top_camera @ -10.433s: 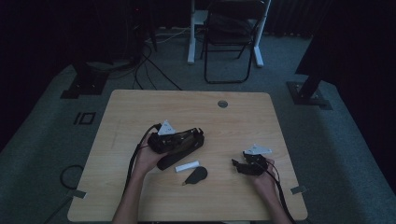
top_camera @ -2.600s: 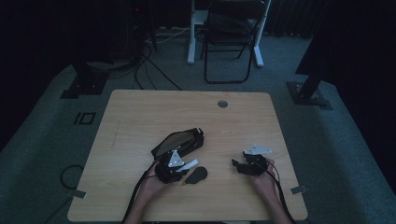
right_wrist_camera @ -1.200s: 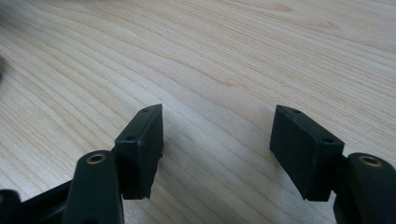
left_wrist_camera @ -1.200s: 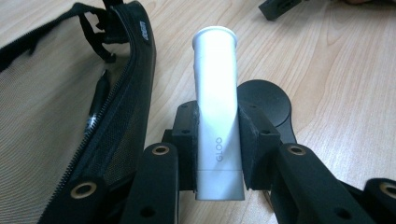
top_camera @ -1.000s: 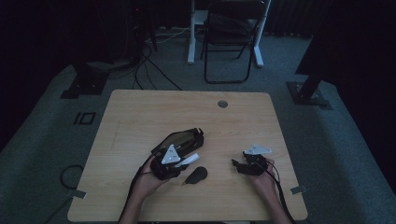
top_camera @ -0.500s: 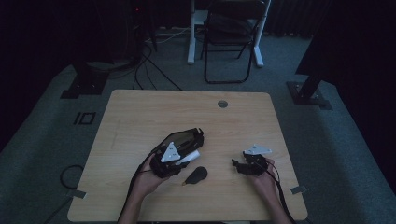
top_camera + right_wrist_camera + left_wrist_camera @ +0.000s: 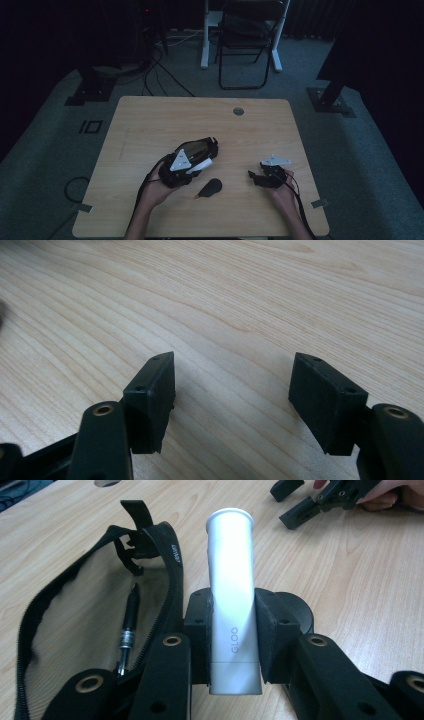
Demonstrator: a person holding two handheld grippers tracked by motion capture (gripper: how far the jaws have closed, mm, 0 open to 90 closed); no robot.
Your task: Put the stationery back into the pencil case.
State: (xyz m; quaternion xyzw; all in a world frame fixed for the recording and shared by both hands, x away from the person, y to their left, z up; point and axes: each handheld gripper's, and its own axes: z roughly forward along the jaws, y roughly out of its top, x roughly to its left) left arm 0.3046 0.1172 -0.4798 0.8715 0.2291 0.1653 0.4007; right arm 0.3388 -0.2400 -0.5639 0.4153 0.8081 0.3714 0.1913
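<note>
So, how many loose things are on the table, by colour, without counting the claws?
Black: 3 - pencil case, pen, flat black piece
White: 1 - glue stick, held in the left claw
Total: 4

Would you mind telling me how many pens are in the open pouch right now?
1: a black pen lies inside the pouch, along its zip. Others may be hidden under the fabric.

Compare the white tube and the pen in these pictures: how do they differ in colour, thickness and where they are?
The white tube is pale and thick; the pen is dark and thin. The white tube is clamped between the jaws of the left gripper, above the table; the pen lies inside the open black pouch, untouched. Both are long, narrow things lying roughly parallel in the left gripper view.
</note>
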